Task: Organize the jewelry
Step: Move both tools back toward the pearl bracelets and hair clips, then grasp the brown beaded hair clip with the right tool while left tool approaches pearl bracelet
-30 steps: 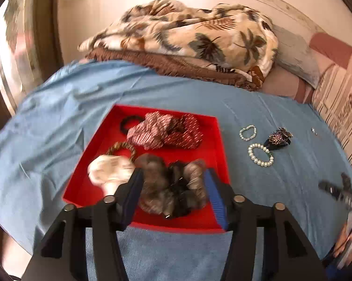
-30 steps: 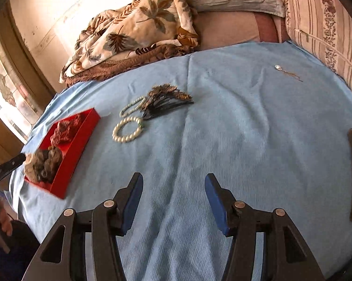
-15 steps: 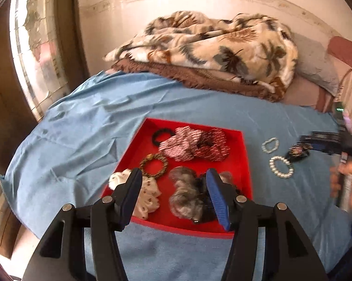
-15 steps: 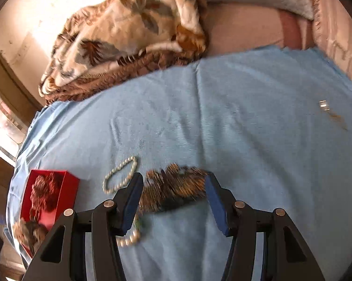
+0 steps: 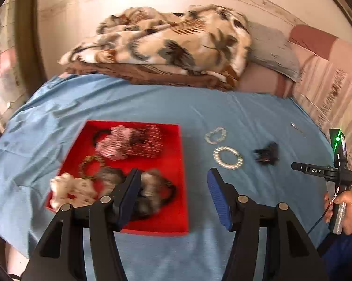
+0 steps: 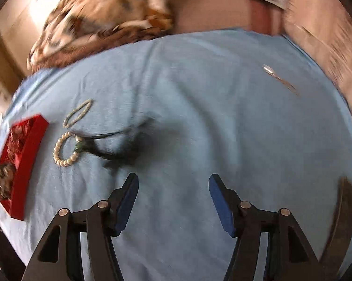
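A red tray [image 5: 173, 220] on the blue sheet holds several scrunchies [image 5: 129, 144] and a beaded bracelet. My left gripper [image 5: 173, 180] hovers open over the tray's right edge with nothing between its fingers. To the right of the tray lie a pearl bracelet [image 5: 227, 158], a smaller one [image 5: 215, 135] and a dark hair clip [image 5: 267, 155]. My right gripper [image 6: 173, 182] is above bare sheet with its jaws opening and empty. The blurred hair clip [image 6: 119, 147] lies just ahead and to their left, beside the pearl bracelet [image 6: 65, 151].
A small metal pin [image 6: 279, 79] lies far right on the sheet. A leaf-print blanket [image 5: 166, 44] and pillows [image 5: 272, 49] line the far side of the bed. A hand [image 5: 344, 207] grips the other gripper's handle at the right. A dark object [image 6: 344, 210] sits at the right edge.
My left gripper shifted right, off the dark scrunchies. The hair clip stood between my right gripper's fingers half a second ago; now it lies ahead and left of them, and the jaws stand wider.
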Motion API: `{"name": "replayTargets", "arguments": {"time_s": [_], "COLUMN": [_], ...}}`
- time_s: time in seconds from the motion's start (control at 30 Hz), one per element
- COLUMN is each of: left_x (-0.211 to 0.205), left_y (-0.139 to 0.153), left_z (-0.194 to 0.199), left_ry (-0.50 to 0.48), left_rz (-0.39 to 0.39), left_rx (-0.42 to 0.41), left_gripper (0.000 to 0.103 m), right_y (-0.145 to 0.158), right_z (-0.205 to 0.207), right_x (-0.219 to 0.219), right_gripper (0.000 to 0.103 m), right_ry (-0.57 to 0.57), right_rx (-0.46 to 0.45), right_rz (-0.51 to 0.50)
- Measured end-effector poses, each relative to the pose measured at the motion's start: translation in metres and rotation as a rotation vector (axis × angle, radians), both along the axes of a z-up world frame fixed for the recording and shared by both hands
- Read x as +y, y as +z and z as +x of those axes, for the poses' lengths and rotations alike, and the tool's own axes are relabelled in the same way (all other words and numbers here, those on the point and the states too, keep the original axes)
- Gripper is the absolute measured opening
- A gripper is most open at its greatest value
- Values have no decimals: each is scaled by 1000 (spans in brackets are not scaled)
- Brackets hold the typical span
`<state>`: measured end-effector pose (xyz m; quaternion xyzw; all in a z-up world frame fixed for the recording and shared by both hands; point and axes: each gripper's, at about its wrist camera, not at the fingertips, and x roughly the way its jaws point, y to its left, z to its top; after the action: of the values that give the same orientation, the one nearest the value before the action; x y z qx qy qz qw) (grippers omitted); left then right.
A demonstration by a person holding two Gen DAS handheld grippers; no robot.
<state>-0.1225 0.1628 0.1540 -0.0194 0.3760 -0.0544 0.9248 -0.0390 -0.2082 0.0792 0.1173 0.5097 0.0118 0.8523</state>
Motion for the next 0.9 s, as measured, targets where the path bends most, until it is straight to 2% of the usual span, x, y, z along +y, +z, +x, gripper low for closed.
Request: {"name": "replayTargets", "arguments": {"time_s": [0.07,0.2,0.3,0.43,0.73,0.9], "left_x": [-16,-44,-66,-88,-98,-96], "left_y": [-1,-7,-17,-29,-49,-59], "left_z": [1,4,11,17,36,47], "left_ry": [-36,-93,-130,-153,-158,-142], "left_rz": [7,21,5,19,34,6], "left_rx": [13,52,102,126,192,207], "left_gripper": [58,59,73,78,80,80], "right_y": [0,0,3,7,6,7], "right_z": [-18,-40,-47,-44,-36,-18], "right_x": [-18,-31,-35,-27,-12,3], "right_gripper": [67,67,67,67,67,67], "right_ry": [-50,-94,-102,-69,-12,34], "right_rx": [-25,-70,-90,-105,-114,-133], "right_rz": [66,134,176,186,233,271]}}
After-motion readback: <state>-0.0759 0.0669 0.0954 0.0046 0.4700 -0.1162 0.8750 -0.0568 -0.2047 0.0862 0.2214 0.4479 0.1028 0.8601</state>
